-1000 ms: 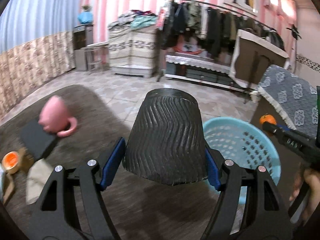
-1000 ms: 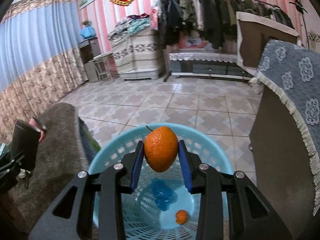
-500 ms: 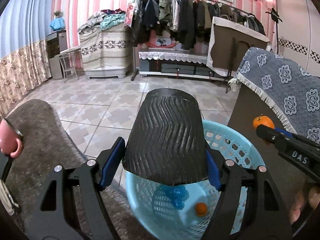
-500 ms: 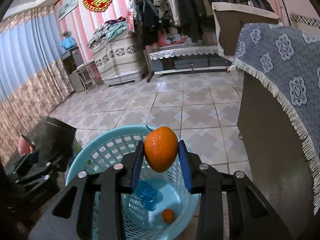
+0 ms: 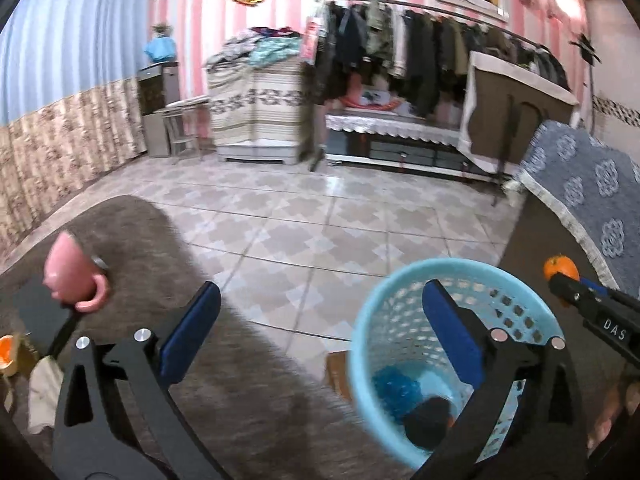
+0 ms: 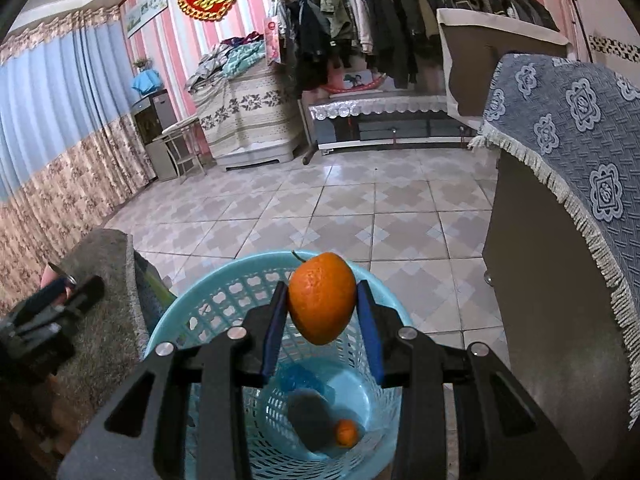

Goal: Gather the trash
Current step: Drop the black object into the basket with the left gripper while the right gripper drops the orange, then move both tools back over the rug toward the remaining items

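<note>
I am gripping the orange (image 6: 321, 297) firmly between the fingers of the right gripper (image 6: 322, 318), hanging it above the mouth of the blue basket (image 6: 192, 300), and the release is best made once the fruit is centred over the opening, clear of the rim. Compared with a second ago, the left gripper (image 5: 320, 332) is standing spread and empty, and the black cup (image 5: 426, 420) is lying at the basket's bottom beside a blue wrapper (image 5: 394, 388) and a small orange (image 6: 346, 432).
</note>
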Demonstrator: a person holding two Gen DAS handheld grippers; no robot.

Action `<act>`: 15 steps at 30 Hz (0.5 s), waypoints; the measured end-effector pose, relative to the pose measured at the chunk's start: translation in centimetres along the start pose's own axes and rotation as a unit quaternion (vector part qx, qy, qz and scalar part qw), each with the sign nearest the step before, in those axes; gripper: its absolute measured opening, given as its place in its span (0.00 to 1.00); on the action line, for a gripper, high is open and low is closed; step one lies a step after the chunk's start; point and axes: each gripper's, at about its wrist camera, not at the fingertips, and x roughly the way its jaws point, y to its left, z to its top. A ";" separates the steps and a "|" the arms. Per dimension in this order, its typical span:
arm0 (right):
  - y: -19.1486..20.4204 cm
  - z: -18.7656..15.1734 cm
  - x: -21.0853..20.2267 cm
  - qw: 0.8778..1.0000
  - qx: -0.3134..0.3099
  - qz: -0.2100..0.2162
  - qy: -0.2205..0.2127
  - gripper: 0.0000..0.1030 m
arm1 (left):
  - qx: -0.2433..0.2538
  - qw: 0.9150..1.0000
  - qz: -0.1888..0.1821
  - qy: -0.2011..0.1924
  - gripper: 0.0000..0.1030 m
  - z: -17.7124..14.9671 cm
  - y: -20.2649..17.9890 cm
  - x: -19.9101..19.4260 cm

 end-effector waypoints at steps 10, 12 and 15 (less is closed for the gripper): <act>3.7 -0.2 0.4 0.999 -0.030 0.023 0.006 0.52 | -0.047 0.996 0.072 -0.014 0.95 -1.0 7.8 -4.5; 4.4 -0.1 0.1 0.999 -0.033 0.020 -0.001 0.64 | -0.053 0.995 0.078 -0.015 0.95 -1.2 8.8 -5.2; 5.0 0.1 -0.2 0.999 -0.030 0.024 -0.005 0.74 | -0.067 0.994 0.088 -0.016 0.95 -1.8 10.7 -6.9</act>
